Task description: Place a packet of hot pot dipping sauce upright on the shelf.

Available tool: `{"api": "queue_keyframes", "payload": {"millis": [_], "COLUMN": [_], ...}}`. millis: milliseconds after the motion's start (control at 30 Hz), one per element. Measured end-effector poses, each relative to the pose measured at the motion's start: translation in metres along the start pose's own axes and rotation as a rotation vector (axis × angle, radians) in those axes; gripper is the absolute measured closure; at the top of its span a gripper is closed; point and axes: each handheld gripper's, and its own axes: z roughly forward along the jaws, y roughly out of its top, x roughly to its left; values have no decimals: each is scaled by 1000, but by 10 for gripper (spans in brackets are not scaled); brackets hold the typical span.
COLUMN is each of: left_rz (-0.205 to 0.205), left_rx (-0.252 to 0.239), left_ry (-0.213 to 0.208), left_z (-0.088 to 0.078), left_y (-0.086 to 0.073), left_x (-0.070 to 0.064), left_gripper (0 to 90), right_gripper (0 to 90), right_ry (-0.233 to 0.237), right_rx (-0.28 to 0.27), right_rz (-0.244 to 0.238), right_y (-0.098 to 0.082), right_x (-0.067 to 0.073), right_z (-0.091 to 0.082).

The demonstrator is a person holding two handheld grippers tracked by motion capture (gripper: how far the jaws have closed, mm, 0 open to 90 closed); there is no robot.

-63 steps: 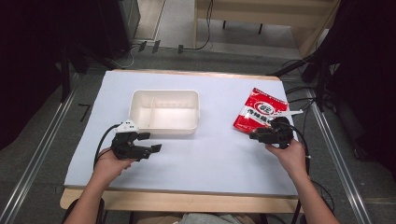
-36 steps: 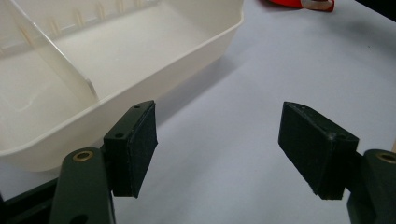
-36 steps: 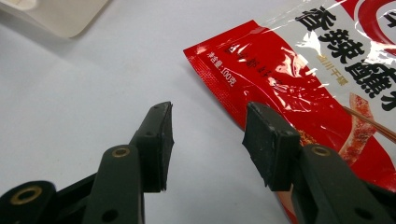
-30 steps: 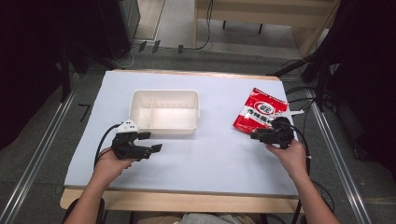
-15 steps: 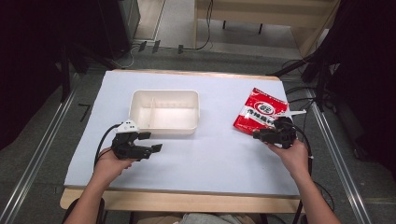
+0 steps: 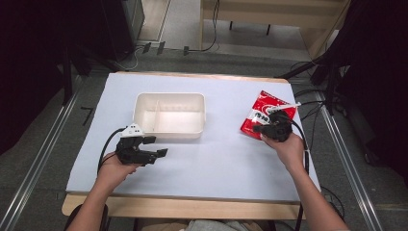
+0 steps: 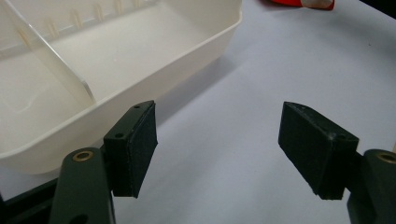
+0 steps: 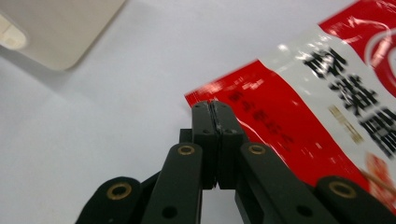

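Two jaws pressed tight together on my right gripper (image 8: 215, 109), having just been closing, pinching the near corner of the red snack packet (image 8: 299, 102) at the worktop's (image 6: 226, 163) right side, a thin edge grip that suits a flat bag. Left gripper (image 7: 224, 158) waits wide open and empty beside the white divided tray (image 6: 169, 115), likely the packet's destination. High view gives that layout; right gripper view alone shows the pinch.
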Motion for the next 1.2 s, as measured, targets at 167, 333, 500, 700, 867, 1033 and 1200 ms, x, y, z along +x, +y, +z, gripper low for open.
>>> {"api": "queue_keyframes", "payload": {"millis": [167, 333, 500, 700, 867, 1033, 1200], "left_rz": [-3, -10, -22, -33, -31, -24, -20], "left_rx": [0, -7, -11, -21, -19, -15, -13], "left_ry": [-1, 11, 22, 39, 32, 30, 27], "left_z": [0, -4, -11, -16, -16, -15, -12], "left_y": [-1, -4, -9, -12, -12, -11, -9], "left_x": [1, 1, 2, 1, 1, 0, 0], "left_gripper": [292, 292, 292, 292, 292, 292, 292], "right_gripper": [900, 900, 900, 900, 900, 900, 900], "right_ry": [6, 7, -29, -25, -21, 6, 26], "right_rx": [25, 50, 99, 129, 143, 154, 155], "right_rz": [-25, -23, -17, -12, -19, -7, -8], "right_y": [20, 36, 39, 30, 22, 12, 5], "right_x": [9, 13, 11, 4, 4, -3, -8], "right_z": [24, 52, 72, 74, 66, 55, 43]}}
